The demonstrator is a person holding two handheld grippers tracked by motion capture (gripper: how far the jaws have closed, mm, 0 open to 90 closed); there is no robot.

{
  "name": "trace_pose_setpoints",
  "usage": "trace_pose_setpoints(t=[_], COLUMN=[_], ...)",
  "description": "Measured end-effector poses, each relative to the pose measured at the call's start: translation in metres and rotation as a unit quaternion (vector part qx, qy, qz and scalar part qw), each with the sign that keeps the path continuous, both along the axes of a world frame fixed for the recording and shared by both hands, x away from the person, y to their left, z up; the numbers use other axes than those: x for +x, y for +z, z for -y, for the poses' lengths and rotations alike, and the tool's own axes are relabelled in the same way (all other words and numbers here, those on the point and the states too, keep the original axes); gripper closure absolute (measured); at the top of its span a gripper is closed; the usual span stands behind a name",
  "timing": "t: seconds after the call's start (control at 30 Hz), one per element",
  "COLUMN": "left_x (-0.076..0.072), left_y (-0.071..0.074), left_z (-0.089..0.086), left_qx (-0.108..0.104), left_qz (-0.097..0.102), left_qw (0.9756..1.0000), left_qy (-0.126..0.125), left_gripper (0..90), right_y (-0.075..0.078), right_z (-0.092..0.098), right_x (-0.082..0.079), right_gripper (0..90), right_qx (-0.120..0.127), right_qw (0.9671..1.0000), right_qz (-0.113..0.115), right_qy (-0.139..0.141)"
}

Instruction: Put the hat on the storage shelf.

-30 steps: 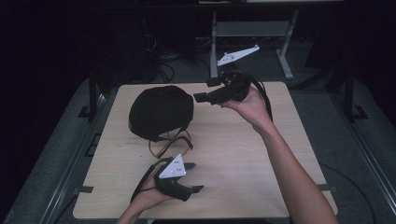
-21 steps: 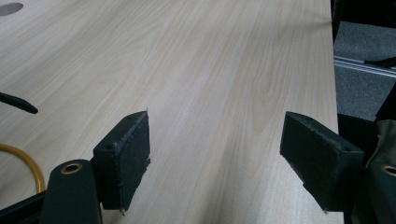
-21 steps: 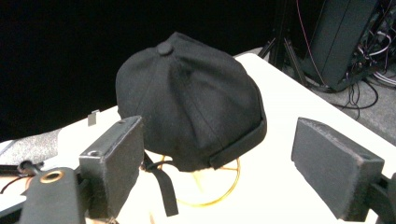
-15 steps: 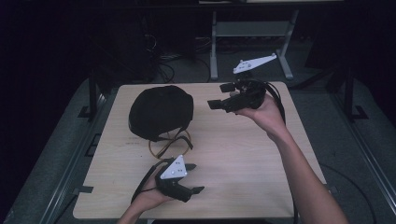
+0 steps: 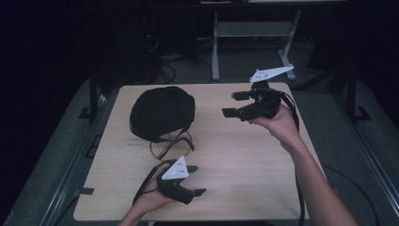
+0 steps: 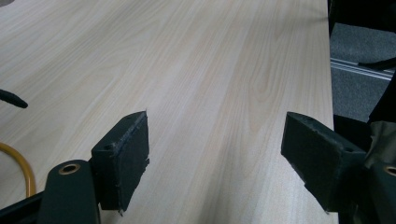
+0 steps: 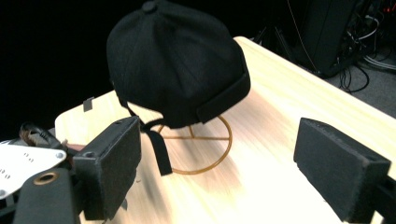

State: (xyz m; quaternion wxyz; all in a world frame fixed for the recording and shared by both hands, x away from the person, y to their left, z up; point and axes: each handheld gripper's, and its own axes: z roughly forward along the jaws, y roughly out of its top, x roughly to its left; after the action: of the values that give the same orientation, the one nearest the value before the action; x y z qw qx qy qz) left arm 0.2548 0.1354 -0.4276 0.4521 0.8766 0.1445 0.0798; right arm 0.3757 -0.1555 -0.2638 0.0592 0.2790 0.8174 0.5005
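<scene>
Black cap [image 5: 162, 112] sits on a wire stand [image 5: 172, 145] at the table's [image 5: 244, 160] far left, apparently placed. Right gripper [image 5: 234, 104], jaws just spread wide and empty, hangs apart near the far right edge. Left gripper [image 5: 195, 180], released, rests near the front edge; bare wood lies between.

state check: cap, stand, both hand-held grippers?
black cap: sits on the stand, strap hanging loose, touched by neither gripper.
wire stand: upright on the table, ring base flat.
left hand-held gripper: open, nothing between its jaws, low over the table.
right hand-held gripper: open, nothing between its jaws, held above the table, pointing at the cap; its jaws have just been opening.
</scene>
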Motion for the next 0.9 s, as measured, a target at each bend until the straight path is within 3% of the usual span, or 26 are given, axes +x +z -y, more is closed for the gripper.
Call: trace_pose_setpoints(t=[0.9], left_x=[0.001], left_y=[-0.005], left_z=[0.002], left_qx=[0.003], left_qz=[-0.005], left_qw=[1.0000], left_qy=[0.006], left_gripper=[21.7], right_y=[-0.040], right_z=[0.040], right_x=[-0.020], right_gripper=[14.5], right_qx=[-0.010], right_qw=[0.9995], right_qz=[-0.023], right_qy=[-0.021])
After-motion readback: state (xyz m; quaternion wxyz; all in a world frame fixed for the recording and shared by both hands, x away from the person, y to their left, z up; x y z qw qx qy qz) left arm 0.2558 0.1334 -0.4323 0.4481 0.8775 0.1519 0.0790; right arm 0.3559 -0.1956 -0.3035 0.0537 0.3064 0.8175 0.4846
